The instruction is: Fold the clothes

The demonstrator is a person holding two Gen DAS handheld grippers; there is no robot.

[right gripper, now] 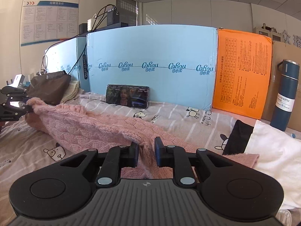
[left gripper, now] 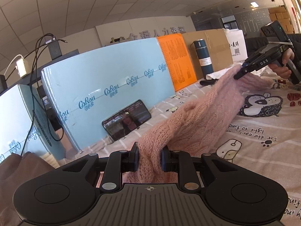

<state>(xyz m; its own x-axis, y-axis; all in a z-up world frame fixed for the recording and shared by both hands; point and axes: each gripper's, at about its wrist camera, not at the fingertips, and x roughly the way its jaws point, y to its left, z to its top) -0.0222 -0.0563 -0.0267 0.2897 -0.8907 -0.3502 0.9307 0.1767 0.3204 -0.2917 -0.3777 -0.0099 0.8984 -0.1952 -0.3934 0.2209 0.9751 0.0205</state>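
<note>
Handling as soft, light and floppy: pink cable-knit sweater (right gripper: 90, 126), loose fuzzy knit, sagging in a swag between two pinch points and draping onto the bed sheet (right gripper: 24, 146) below. Likely stretching under pull and snagging easily on hard edges; not slipping much, given the hairy yarn. Lying partly lifted across the middle of the cartoon-print sheet, one end up at each hand.

Pinching the knit: left hand-held gripper (left gripper: 149, 158), pads nearly together with a bunched ridge of pink fabric squeezed between them. Pinching likewise: right hand-held gripper (right gripper: 146, 153), jaws close-set on a fold of the same sweater; a loose cuff trailing off to its right side. Judging the best holds to be at the edge or shoulder seams, taking a thick bunch rather than a single layer, so avoiding stretching.

Standing around: phone (right gripper: 127, 96) propped against the pale blue box (right gripper: 150, 52) at the back, near the sweater's far edge and liable to tipping if cloth sweeps past. Also lining the back: orange box (right gripper: 242, 79) and blue vacuum bottle (right gripper: 286, 94). Lying just beside the right end: white garment (right gripper: 272, 150) with a black item (right gripper: 239, 139) on it, crowding the folding space. Resting at the left: brown cloth (right gripper: 49, 86).
</note>
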